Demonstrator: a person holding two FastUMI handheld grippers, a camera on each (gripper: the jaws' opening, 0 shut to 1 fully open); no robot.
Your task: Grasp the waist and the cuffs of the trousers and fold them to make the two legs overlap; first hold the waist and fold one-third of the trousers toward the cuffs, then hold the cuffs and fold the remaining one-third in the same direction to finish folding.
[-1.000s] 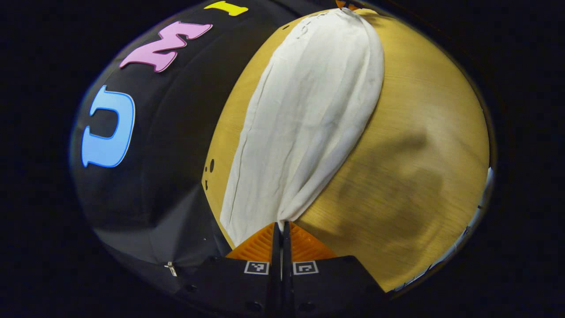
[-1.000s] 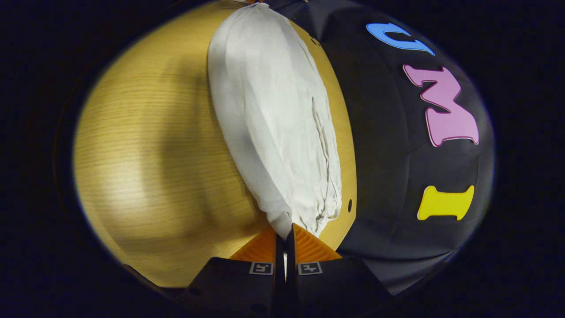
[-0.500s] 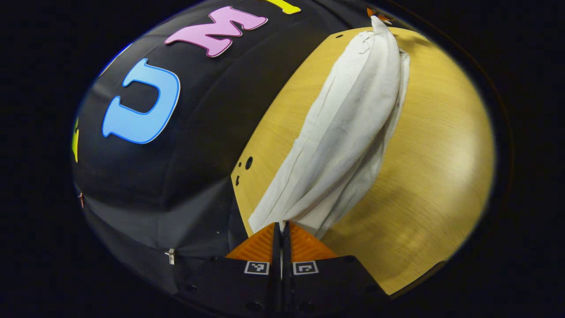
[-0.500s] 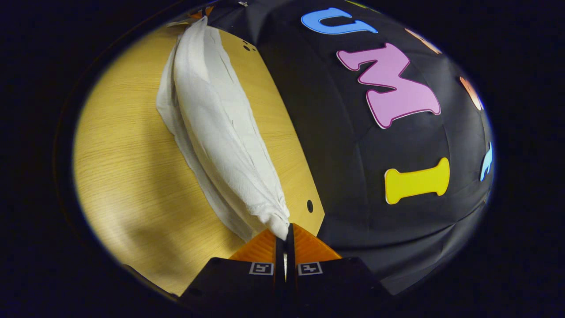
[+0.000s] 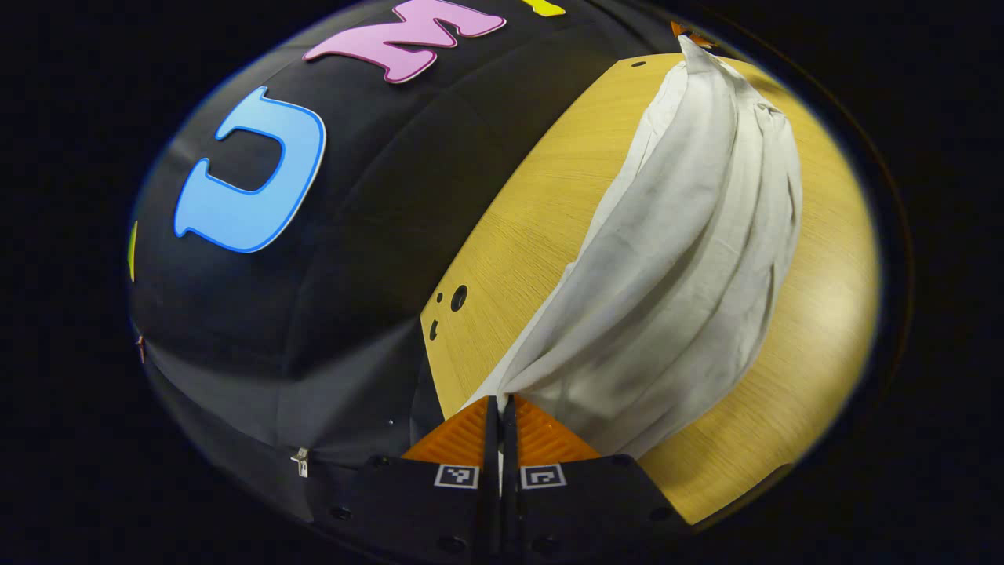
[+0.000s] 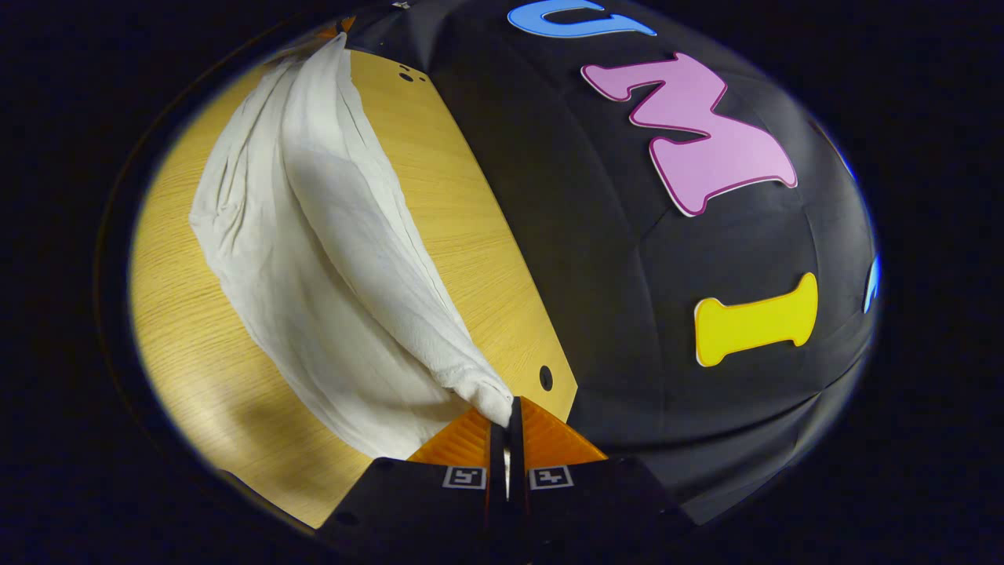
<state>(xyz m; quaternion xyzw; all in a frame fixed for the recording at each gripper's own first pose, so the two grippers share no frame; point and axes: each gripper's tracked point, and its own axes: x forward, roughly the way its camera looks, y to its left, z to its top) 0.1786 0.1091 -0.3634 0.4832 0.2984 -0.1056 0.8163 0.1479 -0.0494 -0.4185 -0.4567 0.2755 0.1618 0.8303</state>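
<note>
Trousers (image 5: 674, 259) hang stretched between left gripper (image 5: 500, 402) and right gripper (image 6: 507, 408), both clamped on fabric ends. Leg-overlap fold under way; next, lower evenly onto table (image 5: 533, 227).

**A wooden table against black cloth**

A light wooden table (image 5: 541, 235) with visible grain stood against the booth's black cloth wall (image 5: 353, 220). Small round holes pierced the tabletop near its corners. Soft shadows lay across the wood, and the cloth creased at its lower folds.
</note>
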